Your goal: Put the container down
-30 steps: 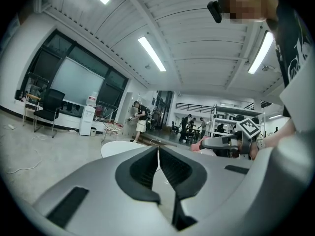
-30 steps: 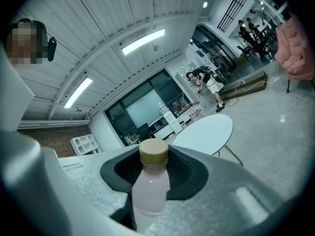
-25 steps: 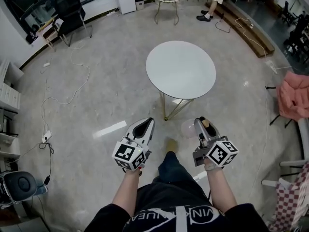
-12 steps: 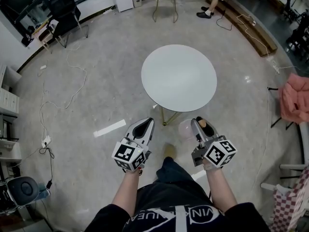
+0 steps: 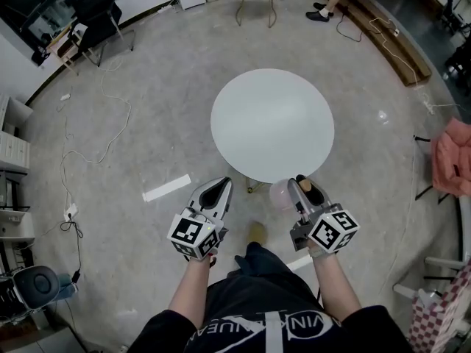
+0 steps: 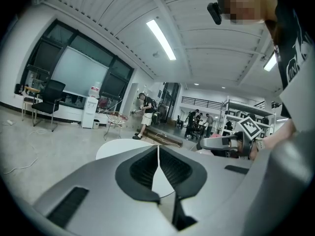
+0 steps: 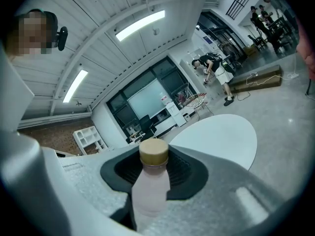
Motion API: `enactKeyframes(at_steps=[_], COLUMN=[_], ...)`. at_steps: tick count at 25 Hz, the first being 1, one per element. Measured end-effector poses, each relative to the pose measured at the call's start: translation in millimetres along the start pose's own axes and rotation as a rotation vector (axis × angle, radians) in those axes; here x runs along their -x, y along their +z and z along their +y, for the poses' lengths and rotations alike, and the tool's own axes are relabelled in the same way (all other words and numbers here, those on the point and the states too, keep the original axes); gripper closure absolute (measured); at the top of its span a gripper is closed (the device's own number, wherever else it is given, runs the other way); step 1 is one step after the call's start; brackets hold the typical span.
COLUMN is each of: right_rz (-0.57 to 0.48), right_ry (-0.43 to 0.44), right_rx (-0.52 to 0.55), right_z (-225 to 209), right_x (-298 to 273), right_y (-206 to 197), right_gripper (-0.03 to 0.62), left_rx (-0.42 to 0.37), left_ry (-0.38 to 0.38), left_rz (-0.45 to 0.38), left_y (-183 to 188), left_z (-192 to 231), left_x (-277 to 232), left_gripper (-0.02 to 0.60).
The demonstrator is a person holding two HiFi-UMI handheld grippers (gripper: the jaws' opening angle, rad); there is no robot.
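As you have walked forward over the last second, the round white surface (image 5: 272,120) has drawn nearer and now lies just ahead of both tools, so the put-down looks close but has not begun. Your right tool (image 5: 303,188) pinches the pale, tan-capped bottle (image 7: 149,191) by its body, jaws partly spread around it, in the air short of the surface's near edge. Your left tool (image 5: 215,192) is pressed together and empty.

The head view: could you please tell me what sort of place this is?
Probably an open office or lab workspace: a black office chair, a round white table on the bare polished floor, and loose cables trailing across it.
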State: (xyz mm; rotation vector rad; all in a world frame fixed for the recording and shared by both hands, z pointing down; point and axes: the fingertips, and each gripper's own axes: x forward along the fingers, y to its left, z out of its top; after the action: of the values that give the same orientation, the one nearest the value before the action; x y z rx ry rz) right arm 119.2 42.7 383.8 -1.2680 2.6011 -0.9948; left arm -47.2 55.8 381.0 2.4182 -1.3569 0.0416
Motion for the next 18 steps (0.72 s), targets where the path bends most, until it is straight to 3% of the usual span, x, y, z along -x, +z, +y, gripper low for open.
enactKeyframes(at_steps=[18], right_rz=[0.02], right_ry=[0.001], right_rx=[-0.027], right_z=[-45], right_x=[-33], right_y=[8], right_gripper=[0.468], left_rx=[0.014], left_ry=[0.03], left_rz=[0.046], left_y=[-9], left_z=[21], left_x=[-39], left_gripper=[0.566])
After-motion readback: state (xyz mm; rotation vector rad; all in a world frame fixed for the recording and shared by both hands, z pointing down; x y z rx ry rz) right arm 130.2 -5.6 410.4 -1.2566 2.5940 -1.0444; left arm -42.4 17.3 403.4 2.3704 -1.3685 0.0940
